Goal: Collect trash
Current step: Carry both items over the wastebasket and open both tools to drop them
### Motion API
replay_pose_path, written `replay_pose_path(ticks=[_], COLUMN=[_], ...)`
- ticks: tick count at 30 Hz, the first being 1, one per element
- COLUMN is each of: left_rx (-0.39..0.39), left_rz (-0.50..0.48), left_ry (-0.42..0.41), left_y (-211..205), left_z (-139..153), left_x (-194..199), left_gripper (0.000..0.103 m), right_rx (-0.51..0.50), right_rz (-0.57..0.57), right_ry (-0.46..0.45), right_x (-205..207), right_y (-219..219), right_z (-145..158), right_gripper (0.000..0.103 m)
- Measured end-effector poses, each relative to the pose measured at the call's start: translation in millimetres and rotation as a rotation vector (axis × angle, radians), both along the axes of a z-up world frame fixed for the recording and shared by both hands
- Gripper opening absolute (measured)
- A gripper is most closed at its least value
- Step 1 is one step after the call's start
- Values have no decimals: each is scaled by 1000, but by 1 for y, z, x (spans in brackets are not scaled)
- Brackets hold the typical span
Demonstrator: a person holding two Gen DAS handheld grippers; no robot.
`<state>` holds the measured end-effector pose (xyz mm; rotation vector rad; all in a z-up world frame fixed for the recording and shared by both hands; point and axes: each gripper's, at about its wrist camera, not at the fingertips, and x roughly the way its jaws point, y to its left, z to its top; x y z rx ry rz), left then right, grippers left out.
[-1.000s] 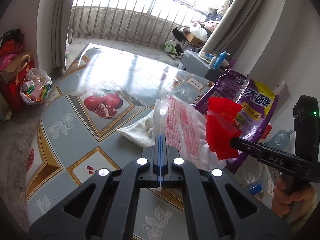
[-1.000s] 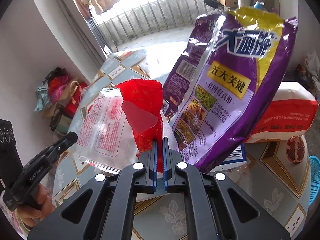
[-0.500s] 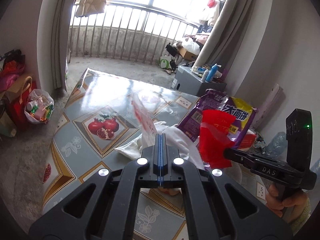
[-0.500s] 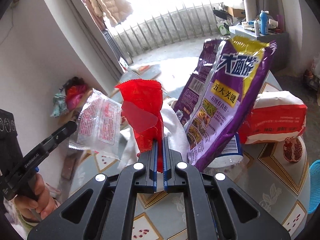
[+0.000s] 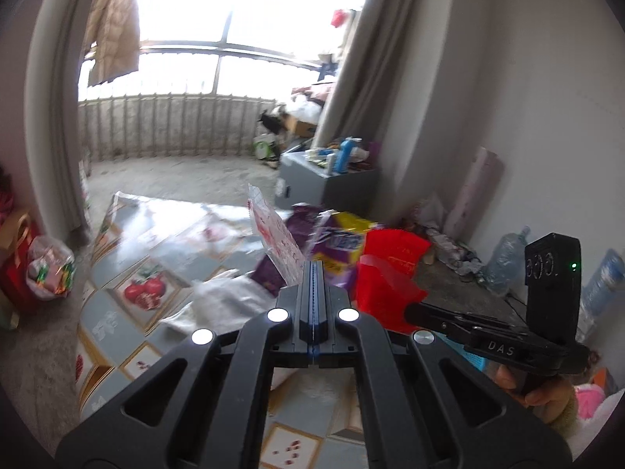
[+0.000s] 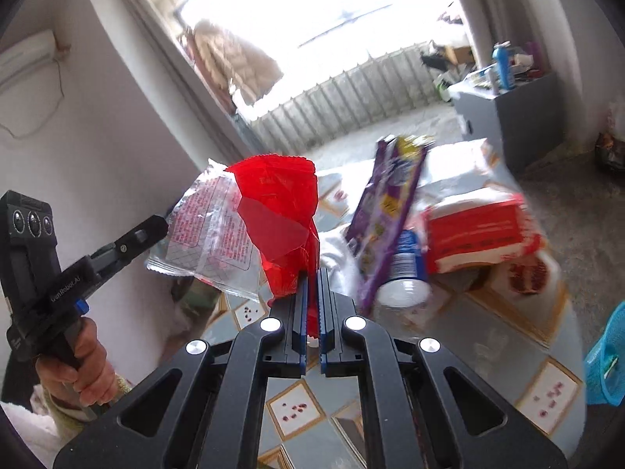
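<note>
crinkly red plastic wrapper [image 6: 275, 230]: looking glossy, see-through
clear printed plastic bag [image 6: 211, 230]: shining
tiled tabletop [image 5: 172, 234]: gleaming, smooth

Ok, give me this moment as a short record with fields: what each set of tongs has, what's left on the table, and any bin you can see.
left tongs: shut on clear wrapper with red print, held up in the air
right tongs: shut on red wrapper, held upright
purple bag: on the table, leaning, blurred
red and white bag: lying on the table behind the purple bag
white cloth: on the table
table: tiled, pomegranate pictures
blue basket: at right edge, partly in view
</note>
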<state>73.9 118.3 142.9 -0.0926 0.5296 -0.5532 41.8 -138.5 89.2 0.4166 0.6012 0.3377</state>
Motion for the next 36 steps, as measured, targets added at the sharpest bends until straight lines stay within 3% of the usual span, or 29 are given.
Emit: replay_pose_path(ticks=[7,12,15,19,24,31,35,36], left_rx=[11,24,69,168,307,484,533,541], left_rz=[-259,-483,-587,-705,-802,-871,-873,-881], left_ry=[-40,27,106,183,248,318,324,339], left_y=[-98,-197,-269,-366,-469,-578,-617,-625], left_z=[23,14,-4,-38,-95,-188,-230,-241], left_x=[-15,-5,10,19,16,8,6,6], left_gripper=[0,0,0,0,0,0,0,5], right_rx=[45,81,112,171,277,352,371,367], right_rz=[-231,-529,-702,-902,-1055,-1117,-1127,-1120], right_ry=[-32,-38,5,113,281,439,502,527], right_x=[-58,-112,-135,-157,-167,-151,-131,-124], right_y=[-86,-178,-229,-295,-360,-415,-449,-458], right_z=[-5,-21,-44,-91,-163,-244,-281,-292], right_gripper=[5,5,5,5,5,5,6,8])
